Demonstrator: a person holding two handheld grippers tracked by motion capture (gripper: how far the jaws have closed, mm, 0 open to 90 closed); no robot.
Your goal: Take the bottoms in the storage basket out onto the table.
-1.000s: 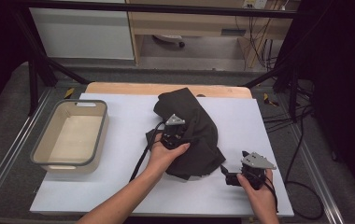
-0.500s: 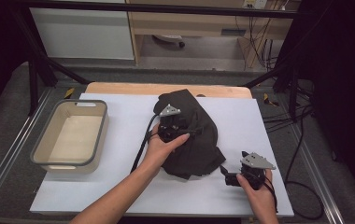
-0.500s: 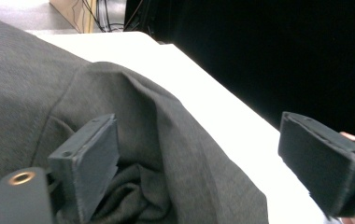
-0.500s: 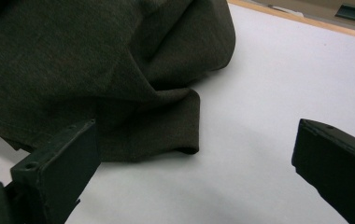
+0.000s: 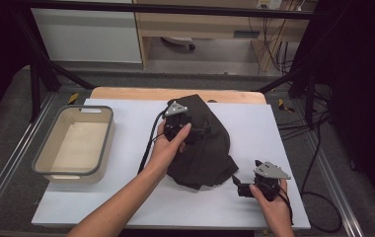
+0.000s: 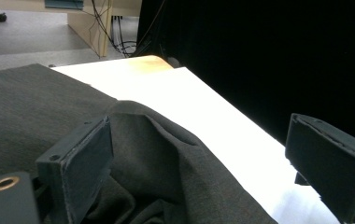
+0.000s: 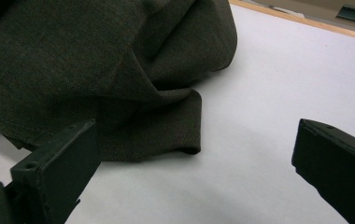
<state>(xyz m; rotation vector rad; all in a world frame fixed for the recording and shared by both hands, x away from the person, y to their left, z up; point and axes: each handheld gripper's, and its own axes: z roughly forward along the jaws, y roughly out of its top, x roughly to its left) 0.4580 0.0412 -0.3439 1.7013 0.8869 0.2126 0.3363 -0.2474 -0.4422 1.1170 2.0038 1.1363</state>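
dark cloth (image 5: 205, 148) bunched, folds hiding underside

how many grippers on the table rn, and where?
2. The left gripper sits over the dark cloth mid-table, jaws open. The right gripper is at the near right edge, by the cloth's corner, jaws open.

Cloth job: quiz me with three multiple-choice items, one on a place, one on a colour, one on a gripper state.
1. Where is the tub?
A. left of the cloth
B. on the cloth
C. right of the cloth

2. What colour is the cloth?
A. white
B. red
C. dark grey

3. How do the right gripper jaws stand?
A. shut on the cloth
B. open
C. shut on the tub

Key: 1 A, the high view shows it at the table's left side; 2 C, dark in every view; 3 B, its jaws stand wide apart over bare table.
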